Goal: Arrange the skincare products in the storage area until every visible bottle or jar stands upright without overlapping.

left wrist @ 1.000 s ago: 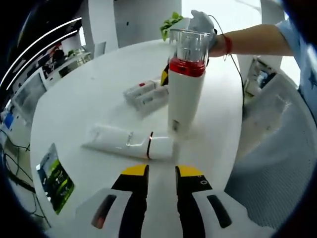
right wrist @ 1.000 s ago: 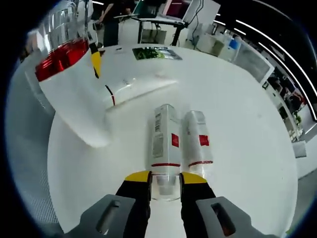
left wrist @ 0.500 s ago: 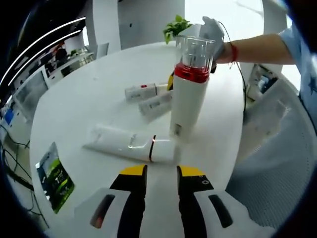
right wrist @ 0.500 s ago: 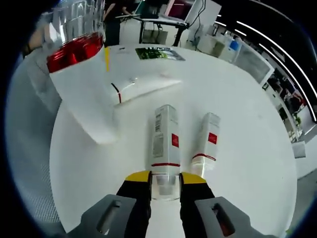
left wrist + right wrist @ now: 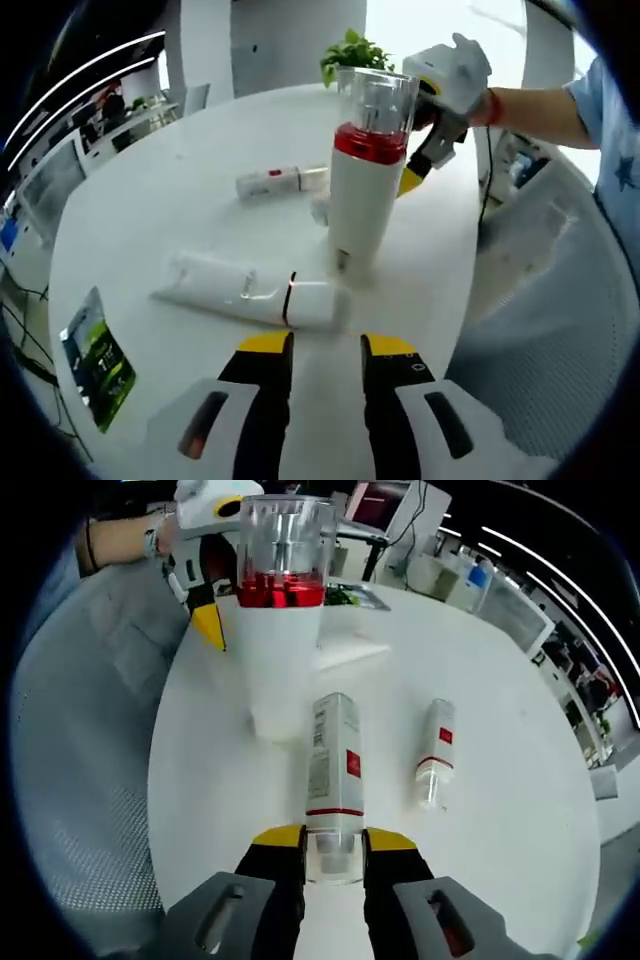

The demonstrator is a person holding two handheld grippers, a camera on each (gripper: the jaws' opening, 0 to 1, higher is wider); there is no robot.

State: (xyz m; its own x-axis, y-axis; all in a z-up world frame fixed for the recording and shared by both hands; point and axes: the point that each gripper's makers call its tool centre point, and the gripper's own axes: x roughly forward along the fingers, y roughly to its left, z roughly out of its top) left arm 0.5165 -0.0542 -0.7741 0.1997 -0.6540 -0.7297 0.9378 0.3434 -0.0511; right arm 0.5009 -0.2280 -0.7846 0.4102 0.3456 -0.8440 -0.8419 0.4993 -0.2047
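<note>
R gripper clamped on bottle cap; L gripper jaws apart, holding nothing

The round white worktop carries a tall white bottle with a red band and clear cap, standing upright. Just in front of it in the left gripper view, a white tube with a thin red ring lies on its side. Farther back lies a small white bottle with a red label. Near the worktop's edge lies a flat green and black packet.
</note>
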